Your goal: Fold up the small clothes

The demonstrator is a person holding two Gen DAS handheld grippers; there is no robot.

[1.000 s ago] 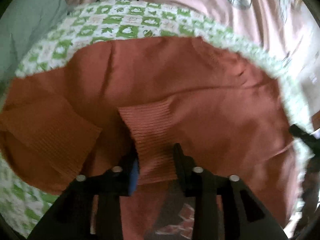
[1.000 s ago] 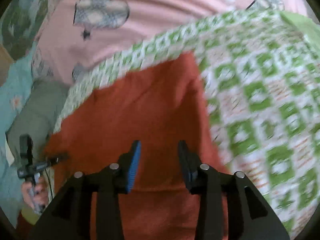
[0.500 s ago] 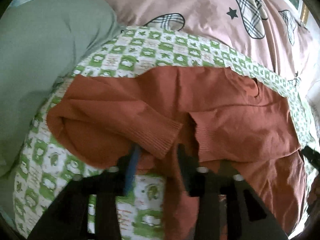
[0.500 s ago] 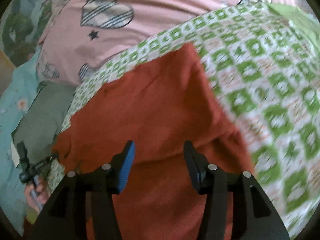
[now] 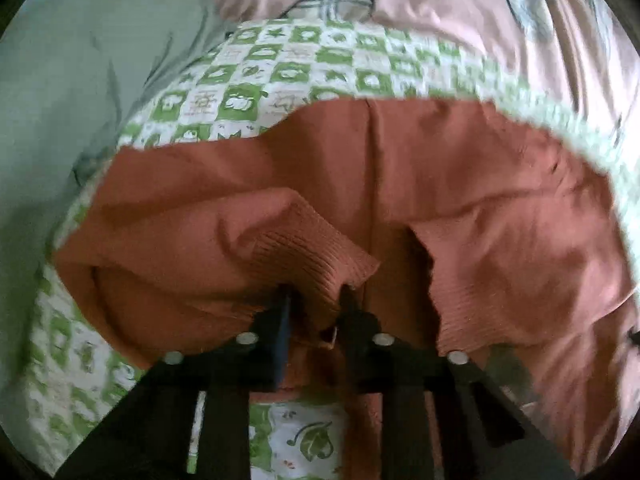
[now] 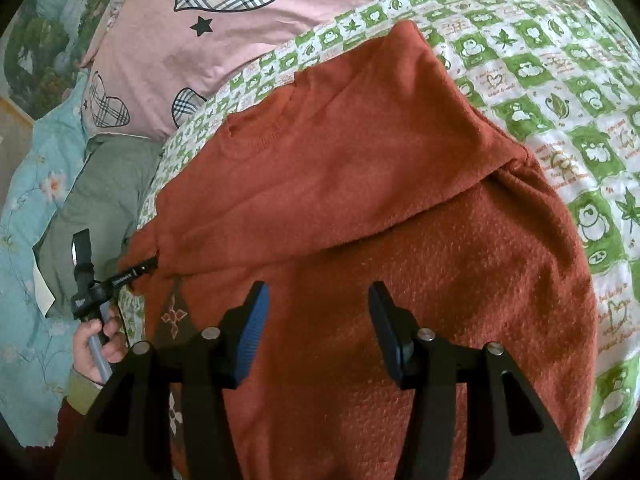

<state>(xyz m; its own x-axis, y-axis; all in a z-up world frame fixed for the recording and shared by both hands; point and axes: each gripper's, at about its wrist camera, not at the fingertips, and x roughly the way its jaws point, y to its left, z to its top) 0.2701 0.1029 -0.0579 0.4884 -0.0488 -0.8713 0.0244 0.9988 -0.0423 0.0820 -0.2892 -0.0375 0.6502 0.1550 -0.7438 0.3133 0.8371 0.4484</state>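
A rust-orange knit sweater (image 5: 400, 184) lies on a green and white checked blanket (image 5: 288, 60), with both sleeves folded over its body. My left gripper (image 5: 314, 300) is shut on the ribbed cuff (image 5: 316, 264) of the left sleeve, with cloth bunched between the jaws. The other ribbed cuff (image 5: 464, 312) lies to its right. In the right wrist view the sweater (image 6: 360, 184) fills the middle, its right sleeve folded across it. My right gripper (image 6: 318, 312) is open and empty just above the cloth. The left gripper (image 6: 132, 274) also shows there at the sweater's left edge.
A pink quilt with plaid hearts (image 6: 208, 32) lies behind the blanket. A grey-green cushion (image 5: 68, 100) lies to the left, also in the right wrist view (image 6: 96, 208). A light blue floral sheet (image 6: 28, 240) is at far left. The person's hand (image 6: 96, 344) holds the left gripper.
My left gripper let go of the right cuff, moved left and closed on the left sleeve's cuff. My right gripper has opened wider and drawn back from the sweater.
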